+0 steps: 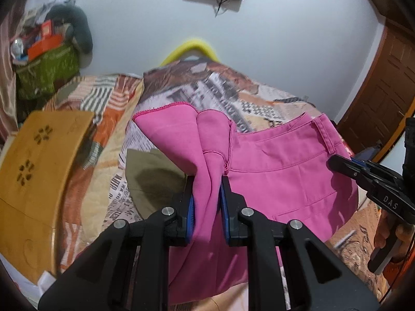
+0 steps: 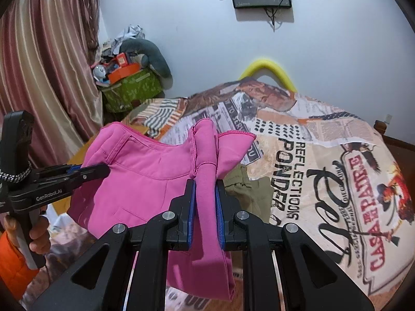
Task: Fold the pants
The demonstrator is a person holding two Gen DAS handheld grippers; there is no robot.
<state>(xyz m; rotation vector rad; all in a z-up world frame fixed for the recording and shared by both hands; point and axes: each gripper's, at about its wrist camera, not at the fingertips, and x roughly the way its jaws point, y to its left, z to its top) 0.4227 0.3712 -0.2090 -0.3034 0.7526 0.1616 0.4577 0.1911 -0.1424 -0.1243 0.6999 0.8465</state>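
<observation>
Pink pants [image 1: 280, 171] hang in the air above the bed, held by both grippers. My left gripper [image 1: 207, 181] is shut on a bunch of pink cloth near the crotch and leg end. In this view my right gripper [image 1: 334, 161] grips the waistband side at the right. In the right wrist view my right gripper [image 2: 205, 184] is shut on a fold of the pants [image 2: 145, 176], and my left gripper [image 2: 102, 169] pinches the waistband area at the left. The lower part of the pants hangs below the jaws.
A bed with a newspaper-print cover [image 2: 324, 155] lies below. An olive garment [image 2: 249, 189] lies on it under the pants. A wooden board [image 1: 39, 176] is at the left. A cluttered green box [image 2: 132, 88] and a curtain [image 2: 44, 77] stand at the back left.
</observation>
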